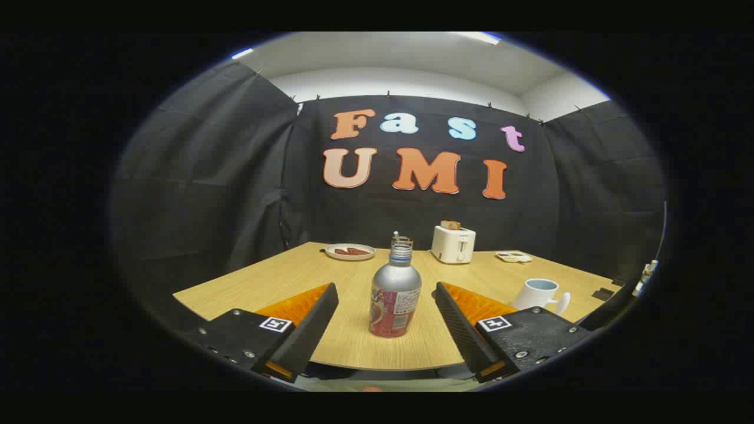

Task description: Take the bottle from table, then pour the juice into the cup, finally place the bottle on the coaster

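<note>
Bottle (395, 296) upright between wide-apart gripper (386, 323) jaws, untouched, cup (541, 294) beyond.

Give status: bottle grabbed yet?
Not yet. Nothing looks done: the bottle stands upright on the table, between the open gripper fingers, untouched. In hand: closing in for the grasp. Left: pouring into the cup, then setting it down.

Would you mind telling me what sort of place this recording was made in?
Probably a staged recording booth rather than a real kitchen: black cloth walls surround one wooden table set with a toaster, a plate and a mug. The open gripper faces a bottle.
</note>
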Demonstrator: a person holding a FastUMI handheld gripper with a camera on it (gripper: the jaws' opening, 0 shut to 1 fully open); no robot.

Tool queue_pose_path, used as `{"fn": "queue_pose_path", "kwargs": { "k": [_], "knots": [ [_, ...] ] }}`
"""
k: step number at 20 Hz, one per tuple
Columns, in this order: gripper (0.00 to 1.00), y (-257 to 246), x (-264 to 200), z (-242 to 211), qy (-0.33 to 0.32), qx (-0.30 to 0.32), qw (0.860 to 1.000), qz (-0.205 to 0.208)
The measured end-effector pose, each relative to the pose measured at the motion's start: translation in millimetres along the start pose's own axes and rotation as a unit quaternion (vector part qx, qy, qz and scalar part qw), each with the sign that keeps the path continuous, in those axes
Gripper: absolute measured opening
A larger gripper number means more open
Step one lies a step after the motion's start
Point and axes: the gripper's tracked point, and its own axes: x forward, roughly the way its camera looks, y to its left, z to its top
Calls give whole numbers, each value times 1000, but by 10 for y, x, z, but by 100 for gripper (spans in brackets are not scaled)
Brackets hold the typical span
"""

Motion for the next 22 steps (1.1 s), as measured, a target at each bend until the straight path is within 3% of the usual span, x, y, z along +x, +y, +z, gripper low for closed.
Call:
{"fn": "queue_pose_path", "kwargs": {
  "k": [22],
  "knots": [
    [99, -82, 122, -228, 20, 10, 1000, -14]
  ]
}}
